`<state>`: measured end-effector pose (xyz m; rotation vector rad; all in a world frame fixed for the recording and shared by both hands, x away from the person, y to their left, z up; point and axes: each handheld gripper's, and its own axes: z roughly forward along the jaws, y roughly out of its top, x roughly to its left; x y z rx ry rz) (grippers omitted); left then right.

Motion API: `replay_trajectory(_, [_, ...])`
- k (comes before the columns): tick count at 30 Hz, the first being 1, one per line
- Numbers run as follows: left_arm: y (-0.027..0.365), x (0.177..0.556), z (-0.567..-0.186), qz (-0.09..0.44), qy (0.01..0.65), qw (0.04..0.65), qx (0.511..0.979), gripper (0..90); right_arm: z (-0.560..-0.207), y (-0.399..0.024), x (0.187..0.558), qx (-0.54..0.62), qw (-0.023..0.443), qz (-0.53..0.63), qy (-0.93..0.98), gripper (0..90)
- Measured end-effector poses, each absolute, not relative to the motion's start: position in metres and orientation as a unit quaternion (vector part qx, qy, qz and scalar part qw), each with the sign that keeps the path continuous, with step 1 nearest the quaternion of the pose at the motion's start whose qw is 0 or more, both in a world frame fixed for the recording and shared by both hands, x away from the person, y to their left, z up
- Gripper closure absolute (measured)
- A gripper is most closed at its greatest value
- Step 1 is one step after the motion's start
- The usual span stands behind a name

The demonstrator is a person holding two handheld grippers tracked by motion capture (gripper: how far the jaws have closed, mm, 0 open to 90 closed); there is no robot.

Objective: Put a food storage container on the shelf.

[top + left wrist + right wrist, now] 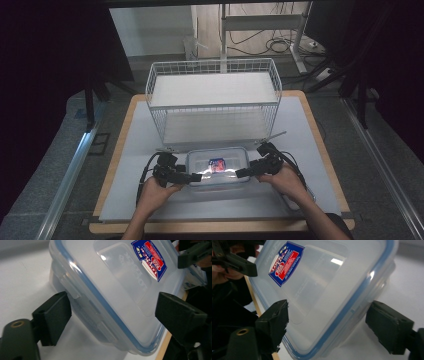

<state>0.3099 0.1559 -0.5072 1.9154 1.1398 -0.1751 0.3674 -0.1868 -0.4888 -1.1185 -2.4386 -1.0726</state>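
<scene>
- The clear plastic box [218, 166] sits on the white mat [130, 165] at the near side of the table [320, 150], just in front of the wire basket [213, 98].
- It is betw. the two grippers, one at each short end.
- Left gripper [194, 177]: jaws apart, one on each side of the box's end by a side clip. In the left gripper view the pads [53, 317] look a tiny bit off the plastic, so not squeezing yet.
- Right gripper [243, 173]: same thing at the other end. Jaws apart around the edge, pads [274, 322] not pressing as far as I can see.
- Box is prob. light. It looks empty, nothing inside that I can make out.
- Hard plastic, stiff, w/ a smooth shiny lid [120, 277]. I think it will be slippery, so a weak pinch may slide off.
- Not easy to break, but the lid could bend or pop if squeezed hard.
- Best spot to hold: the thick rim w/ the blue seal [352, 305] at both ends, lifting w/ both sides at once so it stays flat.
- Shapes: box is a rounded rectangle, lid has a raised flat middle and a red and blue sticker [216, 164].
- Basket is thin white wire in a grid, w/ a flat white shelf inside.
- Table has a wood-colour edge; mat looks smooth and dull.
</scene>
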Motion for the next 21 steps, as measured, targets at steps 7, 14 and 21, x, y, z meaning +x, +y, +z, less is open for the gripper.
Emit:
replay_trajectory(7, [0.168,0.299,-0.505,-0.071,0.462,0.465,0.752,33.9,-0.481,-0.195,0.365,-0.386,0.109,-0.399,-0.825,34.4])
replay_trajectory(14, [0.172,0.295,-0.507,-0.076,0.469,0.480,0.737,38.2,-0.484,-0.199,0.365,-0.391,0.135,-0.398,-0.819,35.2])
replay_trajectory(21, [0.172,0.287,-0.507,-0.066,0.474,0.489,0.729,42.5,-0.483,-0.207,0.360,-0.395,0.137,-0.419,-0.806,46.6])
